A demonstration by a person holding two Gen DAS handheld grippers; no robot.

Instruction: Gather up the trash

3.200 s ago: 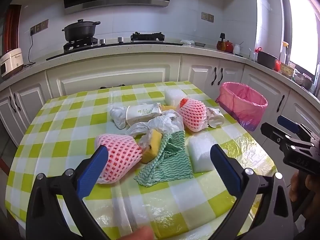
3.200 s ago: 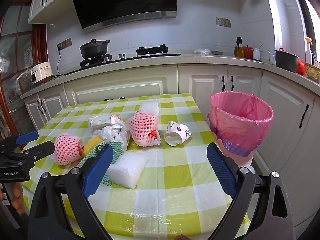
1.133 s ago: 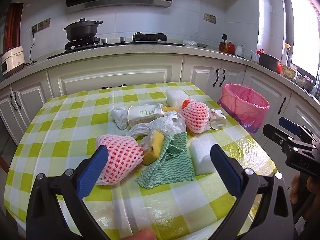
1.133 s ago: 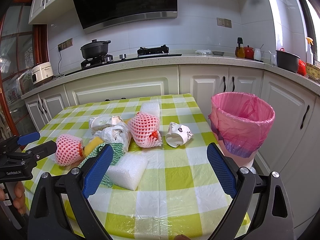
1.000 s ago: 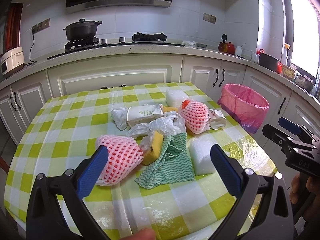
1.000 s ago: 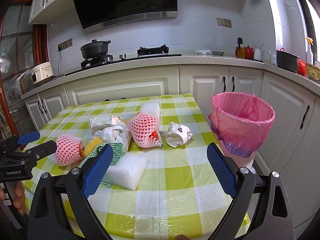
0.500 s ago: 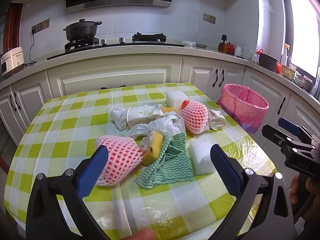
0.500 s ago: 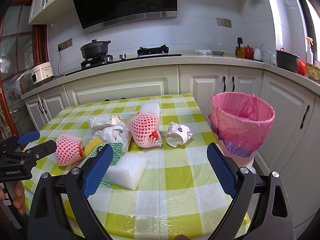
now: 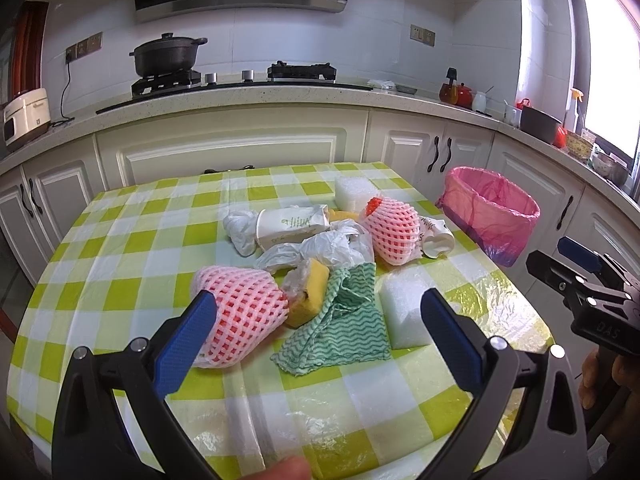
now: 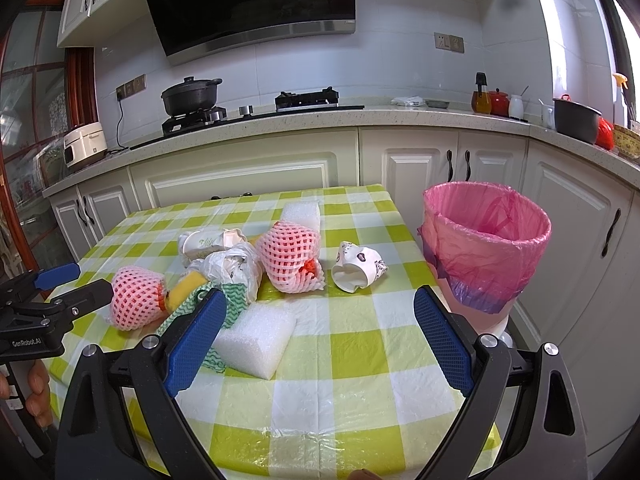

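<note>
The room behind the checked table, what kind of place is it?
Most likely a home kitchen: a gas stove with a black pot sits on the counter under a range hood, with white cabinets below.

Bright daylight floods from the blown-out window; glare sheens the tabletop's near edge; fisheye bends the edges.
</note>
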